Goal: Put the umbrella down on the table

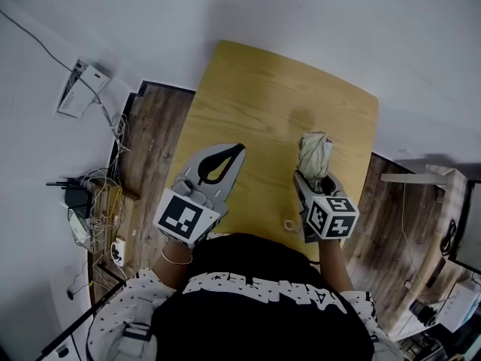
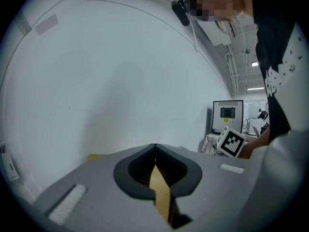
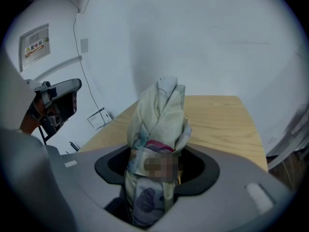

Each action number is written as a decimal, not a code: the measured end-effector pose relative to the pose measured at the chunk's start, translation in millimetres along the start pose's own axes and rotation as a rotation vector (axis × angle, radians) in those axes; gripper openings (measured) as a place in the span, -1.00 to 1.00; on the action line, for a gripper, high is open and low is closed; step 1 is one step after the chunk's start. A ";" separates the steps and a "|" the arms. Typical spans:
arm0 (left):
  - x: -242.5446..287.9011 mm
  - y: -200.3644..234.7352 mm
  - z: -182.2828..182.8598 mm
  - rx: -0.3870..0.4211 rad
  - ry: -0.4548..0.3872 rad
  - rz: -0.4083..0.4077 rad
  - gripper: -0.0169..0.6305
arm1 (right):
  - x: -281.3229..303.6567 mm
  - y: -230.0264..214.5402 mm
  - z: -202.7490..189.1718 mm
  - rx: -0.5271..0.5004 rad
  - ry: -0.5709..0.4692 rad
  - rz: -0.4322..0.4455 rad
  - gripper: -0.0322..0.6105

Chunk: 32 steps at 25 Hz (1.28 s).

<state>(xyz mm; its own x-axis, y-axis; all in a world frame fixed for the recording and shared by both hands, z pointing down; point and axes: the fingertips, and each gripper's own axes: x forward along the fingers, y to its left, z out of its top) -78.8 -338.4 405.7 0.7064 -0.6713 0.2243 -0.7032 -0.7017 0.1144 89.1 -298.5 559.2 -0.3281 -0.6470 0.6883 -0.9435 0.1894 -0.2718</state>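
1. Gripping the folded umbrella (image 1: 316, 153) in the right gripper (image 1: 314, 179), jaws spread wide and clamped on the fabric bundle just below its strap; plain in the right gripper view.
2. Poking out past those jaws toward 12 o'clock in the head view, tip tilted up, over the table (image 1: 255, 81) at about 4 o'clock of the tabletop's middle, near the right edge.
3. Cannot tell for certain whether any part touches the wood; looks raised, with nothing lying flat.
4. Left gripper (image 1: 239, 150): empty, jaws shut tip to tip, only tabletop showing through the gap between them; hovering over the near-left part of the table, at 9 o'clock of the umbrella and apart from it.
5. Done, as a judgement: umbrella in a firm grip and already over the table.
6. Left to do: lower until the bundle lies on the wood, open the right jaws, back the gripper off.
7. Progress guess: roughly midway, with neither placement nor release made yet.
8. Bare wood toward 12 o'clock of the umbrella, nothing visible in the way of setting it down.
9. No job for the left gripper here, as far as can be judged.
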 end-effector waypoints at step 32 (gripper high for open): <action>1.7 20.5 -4.5 0.004 0.000 0.057 -0.94 | 35.4 -15.5 -26.7 0.013 0.123 -0.038 -0.04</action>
<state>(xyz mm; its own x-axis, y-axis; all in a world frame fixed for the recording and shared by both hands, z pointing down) -92.4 -352.9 412.8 0.6651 -0.7102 0.2307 -0.7421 -0.6631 0.0980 90.8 -304.7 605.8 -0.2956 -0.5583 0.7752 -0.9551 0.1559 -0.2520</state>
